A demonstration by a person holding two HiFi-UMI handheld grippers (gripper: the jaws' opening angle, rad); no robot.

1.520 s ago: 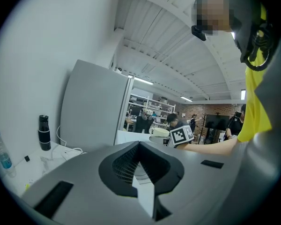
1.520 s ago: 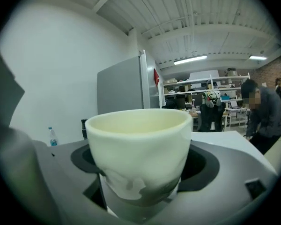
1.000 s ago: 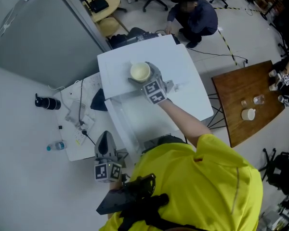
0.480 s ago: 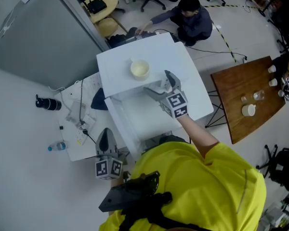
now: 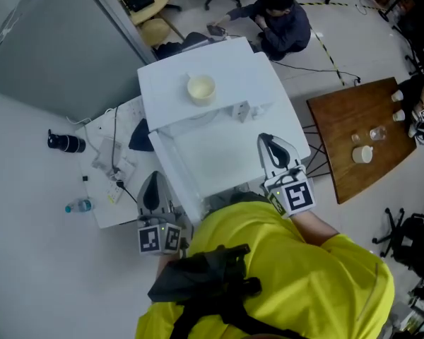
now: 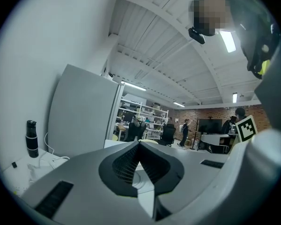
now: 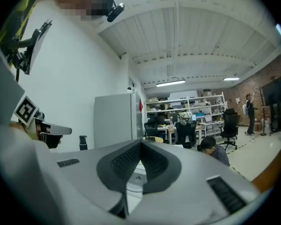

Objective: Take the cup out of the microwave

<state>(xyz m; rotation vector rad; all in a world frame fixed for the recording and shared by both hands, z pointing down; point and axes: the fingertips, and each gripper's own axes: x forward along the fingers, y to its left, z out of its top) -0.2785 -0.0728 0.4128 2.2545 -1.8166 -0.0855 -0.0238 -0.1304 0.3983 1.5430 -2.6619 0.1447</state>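
A cream cup [image 5: 201, 88] stands upright on the flat white top of the microwave [image 5: 233, 69], free of both grippers. My right gripper [image 5: 271, 142] is drawn back over the microwave's near right corner, well short of the cup, with its jaws shut and empty [image 7: 140, 145]. My left gripper [image 5: 152, 183] hangs at the microwave's near left side, also shut with nothing in it [image 6: 139, 143]. Both gripper views look roughly level across the room over the shut jaws.
A brown wooden table [image 5: 339, 147] with small cups stands to the right. A low white table [image 5: 106, 189] at the left carries cables, a black flask [image 5: 65, 143] and a water bottle [image 5: 78, 205]. A person [image 5: 283, 23] crouches behind the microwave; a grey panel [image 5: 49, 41] stands at the back left.
The right gripper let go of the cup on the microwave top, pulled back toward me and shut. The left gripper rose slightly. The cup stayed put.
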